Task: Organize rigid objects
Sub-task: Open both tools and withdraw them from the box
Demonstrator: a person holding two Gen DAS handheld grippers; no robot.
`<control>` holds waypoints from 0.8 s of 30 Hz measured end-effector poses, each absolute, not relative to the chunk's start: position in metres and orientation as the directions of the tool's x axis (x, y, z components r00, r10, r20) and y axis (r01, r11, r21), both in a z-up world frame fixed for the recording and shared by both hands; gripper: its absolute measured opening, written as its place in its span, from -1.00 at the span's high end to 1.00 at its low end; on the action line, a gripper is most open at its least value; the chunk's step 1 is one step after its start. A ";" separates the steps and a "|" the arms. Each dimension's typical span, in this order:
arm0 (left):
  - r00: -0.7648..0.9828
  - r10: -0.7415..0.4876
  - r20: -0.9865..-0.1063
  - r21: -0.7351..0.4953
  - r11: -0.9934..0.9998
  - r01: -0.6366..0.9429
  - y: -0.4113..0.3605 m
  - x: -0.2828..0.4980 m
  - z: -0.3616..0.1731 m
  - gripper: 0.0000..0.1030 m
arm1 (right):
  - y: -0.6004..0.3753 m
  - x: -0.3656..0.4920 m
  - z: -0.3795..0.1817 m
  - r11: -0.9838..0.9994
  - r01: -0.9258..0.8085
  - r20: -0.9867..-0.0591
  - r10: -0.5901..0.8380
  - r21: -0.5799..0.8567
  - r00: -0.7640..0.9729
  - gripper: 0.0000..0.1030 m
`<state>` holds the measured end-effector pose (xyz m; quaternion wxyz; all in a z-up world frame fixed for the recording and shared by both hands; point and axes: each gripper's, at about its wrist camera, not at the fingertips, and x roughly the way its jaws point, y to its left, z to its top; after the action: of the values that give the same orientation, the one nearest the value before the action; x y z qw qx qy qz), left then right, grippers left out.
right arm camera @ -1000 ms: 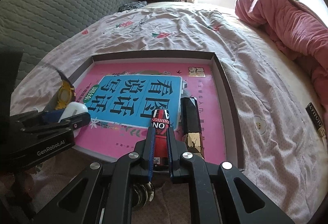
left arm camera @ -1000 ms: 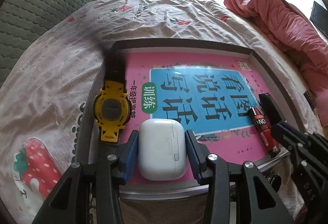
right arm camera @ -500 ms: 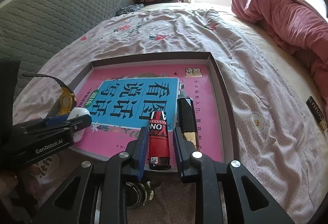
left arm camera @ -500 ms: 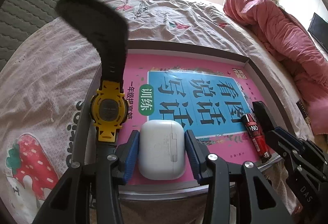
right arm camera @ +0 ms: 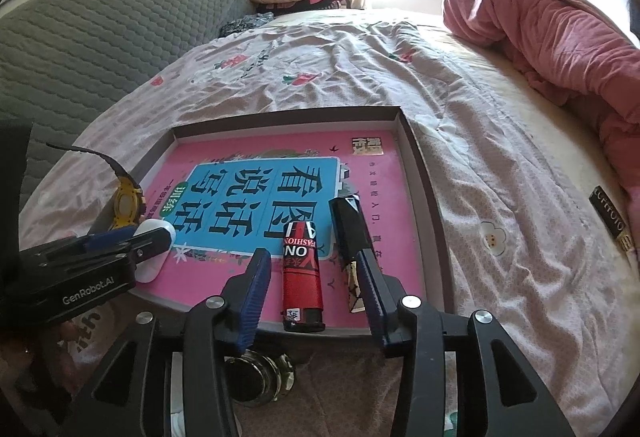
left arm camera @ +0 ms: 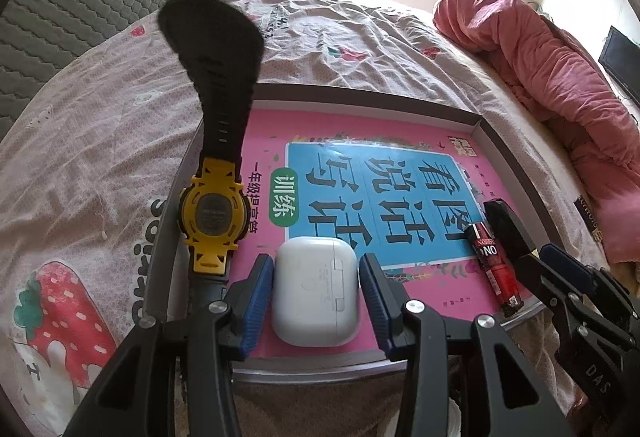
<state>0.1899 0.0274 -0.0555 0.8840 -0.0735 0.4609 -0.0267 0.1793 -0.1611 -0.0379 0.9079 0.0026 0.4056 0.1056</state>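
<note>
A shallow tray point(left arm camera: 360, 93) on the bed holds a pink and blue book point(left arm camera: 380, 189). My left gripper point(left arm camera: 315, 263) is shut on a white earbuds case point(left arm camera: 316, 293) that rests on the book at the tray's near edge. A yellow watch point(left arm camera: 212, 215) leans at the tray's left rim, its black strap standing up. In the right wrist view my right gripper point(right arm camera: 312, 261) has its jaws opening around a red lighter point(right arm camera: 301, 269) that lies on the book, pads clear of it. A black and gold stick point(right arm camera: 348, 233) lies just right of the lighter, beside the right finger.
A pink quilt point(right arm camera: 540, 37) is heaped at the right of the bed. A grey quilted headboard point(right arm camera: 100, 17) runs along the left. A round glass object point(right arm camera: 260, 377) sits under my right gripper, outside the tray. Bare floral sheet lies beyond the tray.
The right gripper's jaws have parted from the red lighter, which now lies free on the book. The watch's black strap has swung upright. The left gripper still grips the case.
</note>
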 end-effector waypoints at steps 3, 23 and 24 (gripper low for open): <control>0.575 -0.119 -0.809 -0.160 0.987 -0.021 0.028 0.189 -0.054 0.13 | -0.163 0.178 -0.036 0.979 -0.185 -0.734 0.190 0.088 0.652 0.08; 0.606 -0.158 -0.779 -0.193 0.981 0.009 0.028 0.176 -0.037 0.13 | -0.188 0.165 -0.029 0.989 -0.128 -0.720 0.146 0.080 0.679 -0.31; 0.608 -0.159 -0.778 -0.191 0.982 0.012 0.028 0.175 -0.036 0.13 | -0.187 0.164 -0.029 0.989 -0.127 -0.720 0.144 0.078 0.679 -0.32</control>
<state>0.1754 0.0281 -0.0356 0.8928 -0.0833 0.4401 -0.0478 0.1641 -0.1875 -0.0288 0.9162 0.0107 0.3937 0.0741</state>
